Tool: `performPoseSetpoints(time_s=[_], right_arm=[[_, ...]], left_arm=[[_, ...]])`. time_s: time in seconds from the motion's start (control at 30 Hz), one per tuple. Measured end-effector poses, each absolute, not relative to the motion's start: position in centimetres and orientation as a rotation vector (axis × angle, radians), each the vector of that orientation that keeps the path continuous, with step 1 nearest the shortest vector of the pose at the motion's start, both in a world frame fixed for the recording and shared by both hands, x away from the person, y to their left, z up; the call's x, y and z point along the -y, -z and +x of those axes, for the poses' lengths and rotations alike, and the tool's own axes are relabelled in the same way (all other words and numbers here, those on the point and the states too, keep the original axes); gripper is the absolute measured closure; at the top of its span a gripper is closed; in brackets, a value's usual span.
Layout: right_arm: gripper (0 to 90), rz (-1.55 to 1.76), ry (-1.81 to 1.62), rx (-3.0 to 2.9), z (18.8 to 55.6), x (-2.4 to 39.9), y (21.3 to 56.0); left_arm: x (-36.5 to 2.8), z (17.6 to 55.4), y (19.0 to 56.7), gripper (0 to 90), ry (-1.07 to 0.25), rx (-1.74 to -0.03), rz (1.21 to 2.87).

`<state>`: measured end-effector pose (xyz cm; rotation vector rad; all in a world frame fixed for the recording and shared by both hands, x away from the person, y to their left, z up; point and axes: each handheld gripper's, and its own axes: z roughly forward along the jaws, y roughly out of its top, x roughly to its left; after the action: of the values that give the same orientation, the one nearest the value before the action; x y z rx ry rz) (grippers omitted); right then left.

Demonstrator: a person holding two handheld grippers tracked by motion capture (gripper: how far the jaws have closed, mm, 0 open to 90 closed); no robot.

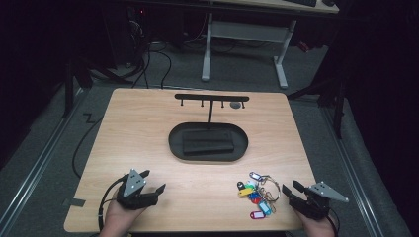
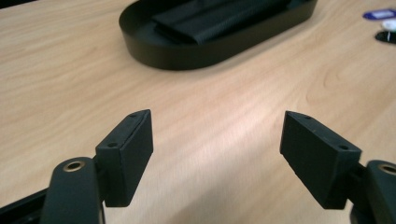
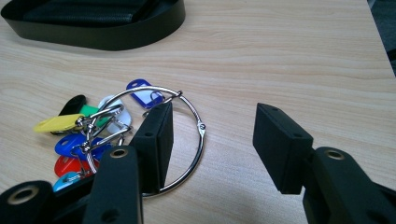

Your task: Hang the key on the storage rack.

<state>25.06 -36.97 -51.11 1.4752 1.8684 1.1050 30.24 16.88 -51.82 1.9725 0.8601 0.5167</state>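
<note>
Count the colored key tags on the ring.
7 visible key tags left of the right claw: purple, white, black, green, yellow, blue, red; a light-blue one peeks out, others may be hidden.

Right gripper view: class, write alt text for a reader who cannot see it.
The right gripper hangs open just above a wooden table, its left jaw in front of a large metal ring threaded with coloured key tags. A black oval tray lies farther back.

Bare table [image 1: 148,133] — tray [image 1: 175,143] mid-way
</note>
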Motion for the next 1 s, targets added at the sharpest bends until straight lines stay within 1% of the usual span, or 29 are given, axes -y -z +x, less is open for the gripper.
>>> performPoseSetpoints(time_s=[0.07, 0.1, 0.23, 0.37, 0.4, 0.5, 0.8, 1.0], right_arm=[[45.9, 1.478, -1.119, -1.878, 25.1, 36.9, 51.2], [45.0, 1.481, -1.124, -1.882, 25.1, 36.8, 51.2], [43.1, 1.475, -1.088, -1.909, 25.5, 36.2, 51.4], [40.9, 1.465, -1.040, -1.967, 26.0, 35.5, 51.7], [40.5, 1.460, -1.025, -1.986, 26.2, 35.3, 51.9], [39.9, 1.476, -0.977, -2.020, 26.5, 35.0, 51.8], [40.1, 1.477, -0.737, -2.148, 27.6, 34.0, 51.1], [38.9, 1.481, -0.648, -2.218, 27.8, 33.9, 50.6]], left_arm=[[-17.5, 30.1, 51.8, 25.2, -0.436, -0.874, 1.948], [-17.8, 30.0, 51.6, 24.6, -0.417, -0.875, 1.931], [-18.4, 30.2, 51.4, 24.3, -0.432, -0.875, 1.919], [-18.6, 30.7, 52.1, 24.6, -0.458, -0.864, 1.976], [-18.7, 30.9, 52.2, 24.6, -0.441, -0.871, 1.974], [-18.9, 31.0, 52.3, 24.6, -0.434, -0.874, 1.971], [-18.0, 31.2, 52.7, 22.4, -0.434, -0.811, 2.023], [-18.2, 31.5, 52.7, 22.1, -0.433, -0.826, 2.017]])
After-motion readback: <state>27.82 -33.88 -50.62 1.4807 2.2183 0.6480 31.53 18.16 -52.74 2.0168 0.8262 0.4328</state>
